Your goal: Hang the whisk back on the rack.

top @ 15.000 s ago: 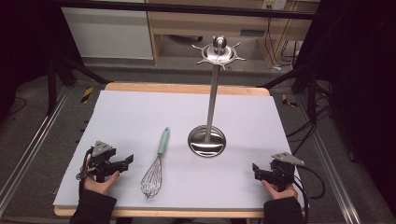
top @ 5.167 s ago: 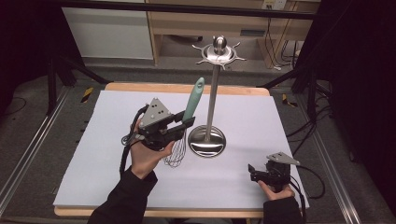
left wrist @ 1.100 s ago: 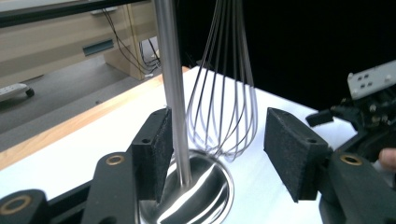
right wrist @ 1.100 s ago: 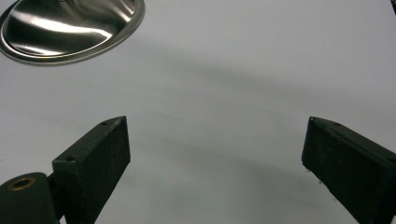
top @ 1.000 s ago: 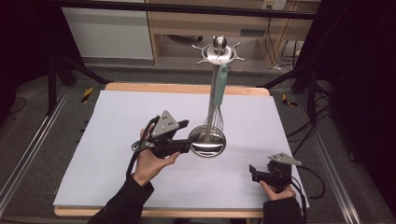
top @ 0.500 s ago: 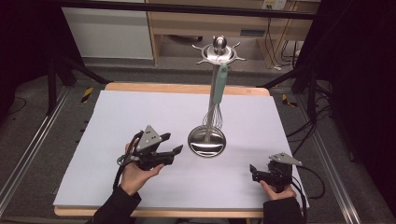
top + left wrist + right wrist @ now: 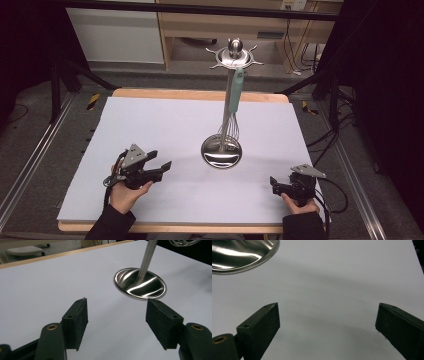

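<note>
Both tongs, left point(image 7: 161, 168) and right point(image 7: 273, 184), gape wide near table point(image 7: 165, 120) front edge.

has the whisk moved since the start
Yes. The whisk left the table and now hangs from the stand's top, over its round base.

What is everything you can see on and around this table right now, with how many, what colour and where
Silver metal utensil stand: one, shiny round base, middle of table, pole rising to a spiked top.
Mint-green-handled wire whisk: one, hanging from the stand's top, wires down beside the pole.
White-topped wooden-edged table: one, centre of view.
Left gripper: one, black, jaws open, near left edge, held in hand.
Right gripper: one, black, jaws open, near right corner, held in hand.
</note>
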`<state>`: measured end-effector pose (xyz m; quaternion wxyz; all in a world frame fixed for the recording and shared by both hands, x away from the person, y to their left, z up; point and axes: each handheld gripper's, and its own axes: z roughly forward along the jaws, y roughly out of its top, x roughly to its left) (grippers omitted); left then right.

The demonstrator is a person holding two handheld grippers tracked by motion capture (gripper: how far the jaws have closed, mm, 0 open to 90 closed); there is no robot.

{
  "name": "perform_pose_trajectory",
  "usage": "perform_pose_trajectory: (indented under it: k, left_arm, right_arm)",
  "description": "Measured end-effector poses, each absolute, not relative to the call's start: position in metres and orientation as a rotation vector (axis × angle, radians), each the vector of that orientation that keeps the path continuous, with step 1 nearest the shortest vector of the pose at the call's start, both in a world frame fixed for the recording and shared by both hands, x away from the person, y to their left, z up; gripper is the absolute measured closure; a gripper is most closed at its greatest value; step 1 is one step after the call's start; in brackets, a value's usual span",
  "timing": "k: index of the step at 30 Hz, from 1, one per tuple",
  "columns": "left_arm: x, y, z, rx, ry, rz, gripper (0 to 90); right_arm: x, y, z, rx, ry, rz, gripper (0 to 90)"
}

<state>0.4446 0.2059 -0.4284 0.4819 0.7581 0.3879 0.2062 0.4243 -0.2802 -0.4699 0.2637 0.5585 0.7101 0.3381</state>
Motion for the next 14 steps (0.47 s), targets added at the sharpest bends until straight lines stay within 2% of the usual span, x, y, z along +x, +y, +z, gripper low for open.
perform_pose_trajectory:
  k: [14]
  left_arm:
    - [0.445,0.250,-0.461,1.851,1.115,0.553,31.6]
  right_arm:
    - [0.425,-0.289,-0.473,1.529,1.923,0.878,5.6]
